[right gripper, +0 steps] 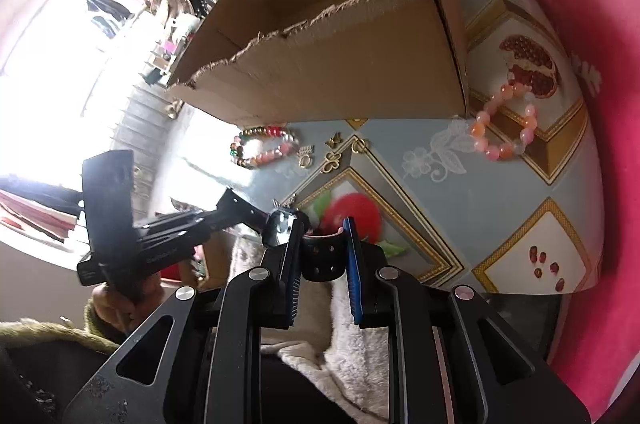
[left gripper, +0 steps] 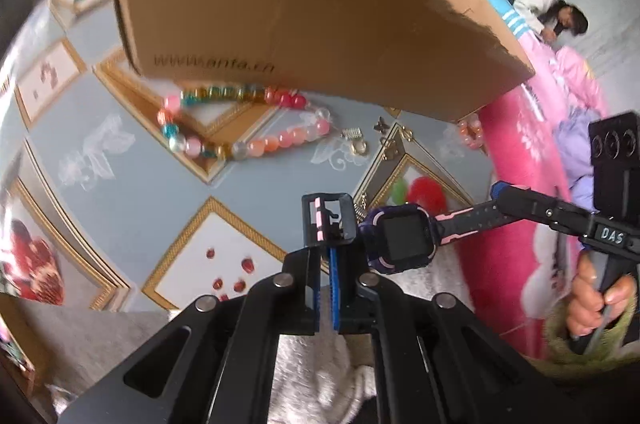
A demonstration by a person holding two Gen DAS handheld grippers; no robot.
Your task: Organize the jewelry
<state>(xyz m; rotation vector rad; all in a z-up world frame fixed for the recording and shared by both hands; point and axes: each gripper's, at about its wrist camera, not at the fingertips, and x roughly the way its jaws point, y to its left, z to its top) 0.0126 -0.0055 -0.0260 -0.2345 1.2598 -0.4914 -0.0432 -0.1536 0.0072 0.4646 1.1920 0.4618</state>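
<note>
A purple and black child's watch (left gripper: pixel 394 238) with a pink-trimmed strap hangs between both grippers, just above the patterned tabletop (left gripper: pixel 140 192). My left gripper (left gripper: pixel 326 250) is shut on the buckle end of the strap (left gripper: pixel 326 220). My right gripper (right gripper: pixel 323 236) is shut on the other, perforated strap end (right gripper: pixel 322 258); in the left wrist view that right gripper (left gripper: pixel 502 194) reaches in from the right. A multicoloured bead bracelet (left gripper: pixel 240 124) lies by the open cardboard box (left gripper: pixel 300 16). A pink and orange bead bracelet (right gripper: pixel 504 128) lies to the box's right.
Small gold charms (right gripper: pixel 332 152) lie scattered between the bracelets, in front of the box. A pink blanket (right gripper: pixel 580 4) borders the table on the right. A white fluffy garment (right gripper: pixel 352 344) is just below the grippers. A person (left gripper: pixel 552 12) sits far behind.
</note>
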